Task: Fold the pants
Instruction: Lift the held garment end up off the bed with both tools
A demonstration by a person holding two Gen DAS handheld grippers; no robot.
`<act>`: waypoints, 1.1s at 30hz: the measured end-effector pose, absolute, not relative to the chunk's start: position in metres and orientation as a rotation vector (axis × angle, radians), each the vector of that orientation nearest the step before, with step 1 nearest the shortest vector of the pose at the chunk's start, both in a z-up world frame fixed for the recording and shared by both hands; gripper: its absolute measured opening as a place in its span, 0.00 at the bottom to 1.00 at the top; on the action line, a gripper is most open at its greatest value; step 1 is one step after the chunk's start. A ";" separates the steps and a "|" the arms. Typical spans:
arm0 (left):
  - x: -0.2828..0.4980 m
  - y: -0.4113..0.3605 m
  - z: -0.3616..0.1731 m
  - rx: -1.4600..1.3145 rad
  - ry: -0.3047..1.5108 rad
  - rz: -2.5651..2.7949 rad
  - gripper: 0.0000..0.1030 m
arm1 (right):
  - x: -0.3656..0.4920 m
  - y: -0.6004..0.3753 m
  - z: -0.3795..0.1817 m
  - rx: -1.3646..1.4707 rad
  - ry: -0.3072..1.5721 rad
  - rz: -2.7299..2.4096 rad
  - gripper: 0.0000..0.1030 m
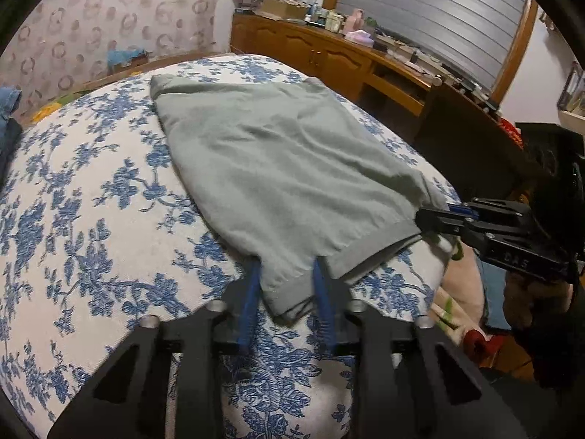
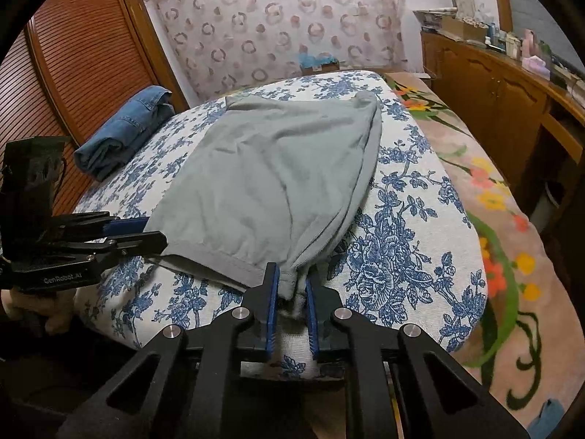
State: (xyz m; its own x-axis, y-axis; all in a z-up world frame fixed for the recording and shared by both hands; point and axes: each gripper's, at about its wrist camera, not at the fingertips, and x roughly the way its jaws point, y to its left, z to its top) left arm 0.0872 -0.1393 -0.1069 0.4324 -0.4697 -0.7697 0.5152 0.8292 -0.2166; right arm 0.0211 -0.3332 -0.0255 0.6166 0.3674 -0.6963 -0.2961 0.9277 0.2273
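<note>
A: Pants status? Grey-green soft cotton pants [image 1: 278, 168] lie flat on blue-floral bed [image 1: 91, 219].
B: Both tongs, left [image 1: 289, 285] & right [image 2: 292, 285], clenched on near hem corners. Lift evenly, keep hem taut.

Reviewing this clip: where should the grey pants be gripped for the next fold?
By the two near hem corners of the grey pants, approached from the bed's near edge. The ribbed hem lies along that edge, and the left gripper and right gripper already straddle those corners.
</note>
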 end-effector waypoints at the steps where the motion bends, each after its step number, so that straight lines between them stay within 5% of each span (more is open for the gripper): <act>1: 0.087 -0.139 -0.106 0.055 0.938 -0.611 0.12 | 0.021 -0.333 -0.025 0.094 0.821 0.383 0.12; 33: 0.047 -0.068 0.052 -0.020 0.525 -0.557 0.05 | -0.021 -0.301 0.128 -0.047 0.419 0.543 0.11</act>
